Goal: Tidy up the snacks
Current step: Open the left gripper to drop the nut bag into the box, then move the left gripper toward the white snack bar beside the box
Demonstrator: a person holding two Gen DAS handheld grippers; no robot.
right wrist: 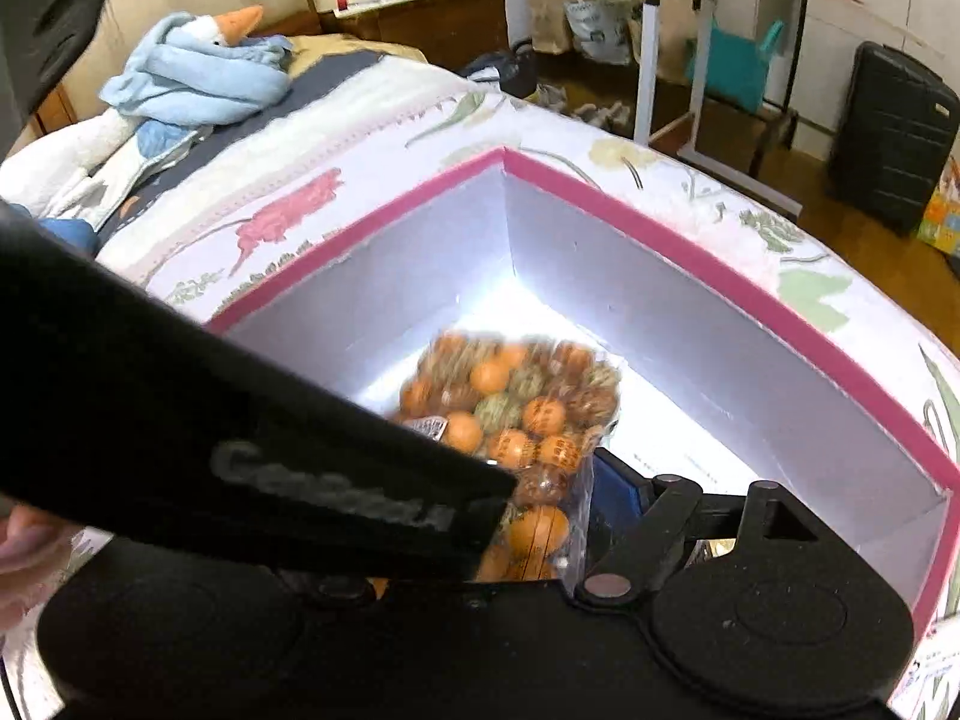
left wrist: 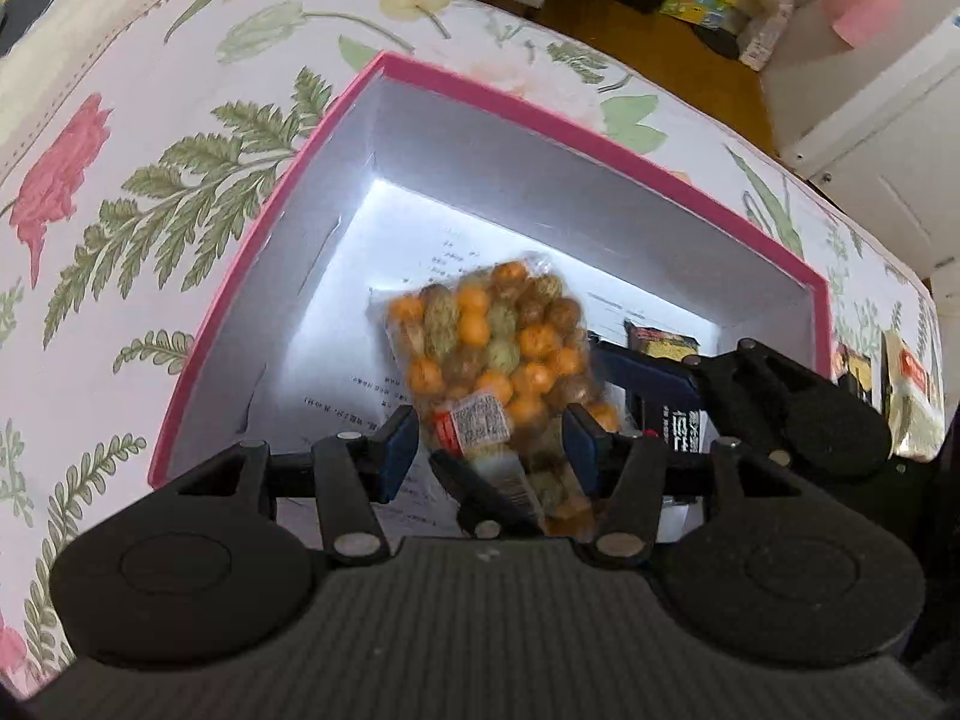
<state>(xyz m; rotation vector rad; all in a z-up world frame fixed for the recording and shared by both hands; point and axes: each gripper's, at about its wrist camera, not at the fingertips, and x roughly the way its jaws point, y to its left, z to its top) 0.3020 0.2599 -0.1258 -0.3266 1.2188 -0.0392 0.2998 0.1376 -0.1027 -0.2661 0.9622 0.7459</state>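
Left wrist view shows the clear plastic bag of orange, brown and green wrapped round snacks (left wrist: 489, 360) lying inside the pink-rimmed cardboard box with grey inner walls (left wrist: 600, 144), on printed paper lining its floor. The left tool (left wrist: 492, 438) hangs over the bag's near end with its blue-padded jaws spread wide on either side, gripping nothing. The right tool (right wrist: 540, 516) is partly hidden behind the left one's black body; whether its jaws hold the bag cannot be told. A dark-wrapped yellow packet (left wrist: 660, 342) also sits in the box, so sorting looks under way, while more packets (left wrist: 900, 384) wait outside on the floral bedspread (left wrist: 150, 180).
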